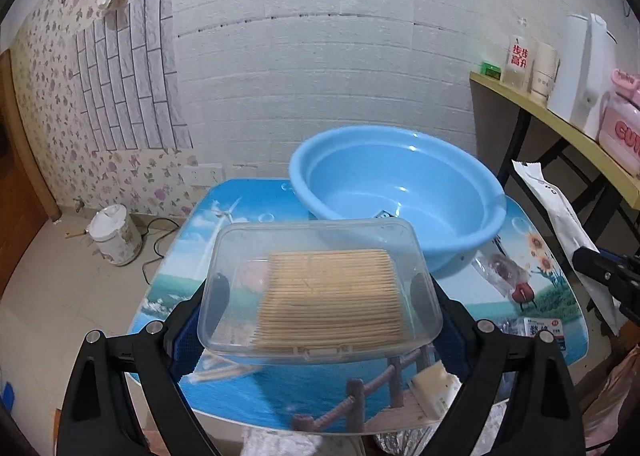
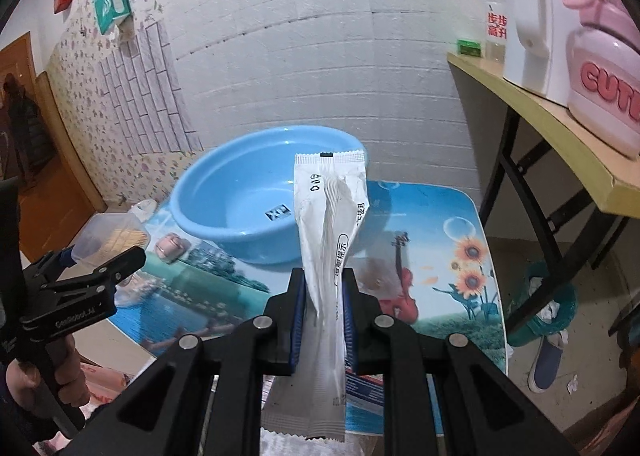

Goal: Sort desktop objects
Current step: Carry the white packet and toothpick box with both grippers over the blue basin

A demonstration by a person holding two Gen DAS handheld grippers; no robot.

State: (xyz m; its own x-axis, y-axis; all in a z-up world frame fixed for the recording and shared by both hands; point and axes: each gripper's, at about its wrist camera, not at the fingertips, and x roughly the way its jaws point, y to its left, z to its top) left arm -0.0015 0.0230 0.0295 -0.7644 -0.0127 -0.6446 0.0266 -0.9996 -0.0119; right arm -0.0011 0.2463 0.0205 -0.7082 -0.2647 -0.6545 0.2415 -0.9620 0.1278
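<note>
Left gripper (image 1: 320,292) clamped wide on toothpick box (image 1: 320,288), right gripper (image 2: 323,312) pinching white sachet (image 2: 328,256), both above table (image 2: 440,224) near basin (image 1: 400,192).

Box (image 1: 320,288): we see it between the left gripper's (image 1: 320,296) fingers, above the table's (image 1: 248,208) near part.
Basin (image 1: 400,192): on the table, behind the box.
Packet (image 2: 332,256): upright between the right gripper's (image 2: 322,320) fingers, before the basin.
Shelf (image 2: 540,112): right of the table, higher.
Kettle (image 1: 580,68): on the shelf.
</note>
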